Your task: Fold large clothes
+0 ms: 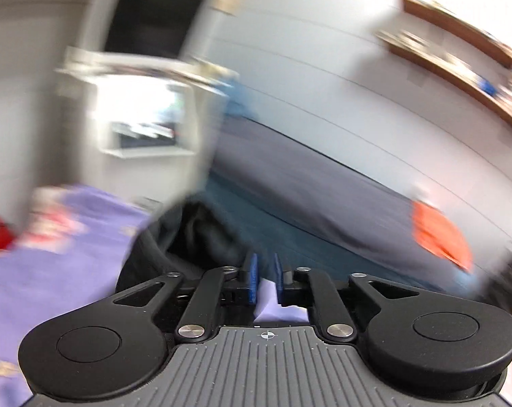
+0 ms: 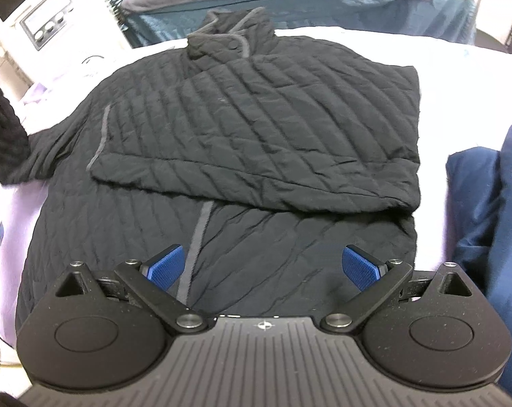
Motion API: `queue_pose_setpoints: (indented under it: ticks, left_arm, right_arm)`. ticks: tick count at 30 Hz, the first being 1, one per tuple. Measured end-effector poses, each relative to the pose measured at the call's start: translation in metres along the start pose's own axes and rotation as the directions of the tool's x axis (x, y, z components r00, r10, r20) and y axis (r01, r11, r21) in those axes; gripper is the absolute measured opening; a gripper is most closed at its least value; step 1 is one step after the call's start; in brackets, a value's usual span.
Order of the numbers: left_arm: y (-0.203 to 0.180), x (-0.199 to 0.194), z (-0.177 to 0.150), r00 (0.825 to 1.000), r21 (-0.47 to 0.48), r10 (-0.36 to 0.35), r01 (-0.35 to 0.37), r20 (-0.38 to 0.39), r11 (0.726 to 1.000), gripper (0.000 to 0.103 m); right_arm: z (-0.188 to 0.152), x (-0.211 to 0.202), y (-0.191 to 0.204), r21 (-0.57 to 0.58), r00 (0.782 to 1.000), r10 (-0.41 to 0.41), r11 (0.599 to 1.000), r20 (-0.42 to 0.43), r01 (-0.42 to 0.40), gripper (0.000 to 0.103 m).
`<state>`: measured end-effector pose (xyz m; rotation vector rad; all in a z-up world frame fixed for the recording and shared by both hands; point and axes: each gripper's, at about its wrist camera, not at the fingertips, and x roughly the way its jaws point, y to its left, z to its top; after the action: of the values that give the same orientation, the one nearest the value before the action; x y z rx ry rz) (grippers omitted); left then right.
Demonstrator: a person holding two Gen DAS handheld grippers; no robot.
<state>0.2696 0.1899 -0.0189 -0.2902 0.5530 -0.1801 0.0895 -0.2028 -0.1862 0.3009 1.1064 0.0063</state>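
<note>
Lavender bedding (image 2: 459, 78) carries the black quilted jacket (image 2: 256, 129), one side folded across its middle — soft, puffy, light; grip hems or sleeve. Right gripper (image 2: 262, 266) jaws wide above the hem; left gripper (image 1: 265, 279) jaws narrow — contents unclear.

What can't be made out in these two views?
- Left wrist: motion blur; shelf items unreadable; whether left gripper pinches anything, unclear.
- Right wrist: jacket hem hidden by right gripper; left sleeve cut off by frame edge; navy cloth cropped.
</note>
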Motion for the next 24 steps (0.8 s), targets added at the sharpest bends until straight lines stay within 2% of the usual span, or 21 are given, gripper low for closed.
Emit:
queue_pose_setpoints:
  ticks: [3, 5, 8, 9, 10, 12, 13, 14, 18, 21, 24]
  left_arm:
    - [-0.068, 0.031, -0.036, 0.985, 0.034, -0.139, 0.143, -0.101, 0.989, 0.069]
    - [-0.105, 0.052, -0.062, 0.962, 0.021, -0.211, 0.218, -0.175, 0.976, 0.069]
    - [-0.153, 0.075, -0.11, 0.926, 0.047, -0.245, 0.269, -0.286, 0.962, 0.069]
    - [-0.166, 0.083, -0.128, 0.908, 0.058, -0.251, 0.286, -0.337, 0.956, 0.067]
    - [-0.175, 0.087, -0.141, 0.894, 0.063, -0.249, 0.293, -0.373, 0.954, 0.073]
    - [-0.178, 0.084, -0.165, 0.879, 0.061, -0.239, 0.288, -0.414, 0.956, 0.085]
    - [-0.177, 0.08, -0.175, 0.872, 0.053, -0.241, 0.29, -0.425, 0.956, 0.101]
    - [-0.178, 0.08, -0.182, 0.872, 0.052, -0.231, 0.279, -0.432, 0.959, 0.103]
    - [-0.135, 0.066, -0.196, 0.9, 0.064, -0.108, 0.148, -0.423, 0.987, 0.103]
    - [-0.09, 0.057, -0.196, 0.904, 0.022, -0.007, 0.018, -0.427, 1.0, 0.103]
    - [-0.044, 0.04, -0.199, 0.903, -0.035, 0.055, -0.077, -0.426, 0.996, 0.103]
  right_arm:
    - [-0.001, -0.002, -0.01, 0.027, 1.0, -0.012, 1.0, 0.007, 0.011, 0.099]
    - [-0.003, -0.002, -0.017, 0.048, 1.0, -0.02, 0.999, 0.008, 0.019, 0.099]
    - [-0.004, -0.003, -0.027, 0.072, 0.999, -0.033, 0.997, 0.007, 0.033, 0.099]
    - [-0.005, -0.003, -0.03, 0.077, 0.999, -0.039, 0.996, 0.008, 0.038, 0.099]
    - [-0.005, -0.004, -0.033, 0.081, 0.999, -0.043, 0.996, 0.009, 0.042, 0.099]
    - [-0.004, -0.004, -0.038, 0.084, 0.999, -0.048, 0.995, 0.016, 0.046, 0.098]
    - [-0.002, -0.006, -0.04, 0.084, 0.999, -0.045, 0.996, 0.025, 0.043, 0.098]
    - [0.001, -0.006, -0.041, 0.084, 0.999, -0.038, 0.996, 0.036, 0.035, 0.098]
    - [0.021, -0.004, -0.036, 0.065, 0.997, 0.012, 0.998, 0.08, -0.017, 0.098]
    - [0.046, 0.004, -0.019, 0.028, 0.994, 0.057, 0.998, 0.09, -0.06, 0.096]
    - [0.074, 0.017, 0.011, -0.011, 0.982, 0.171, 0.985, 0.081, -0.171, 0.096]
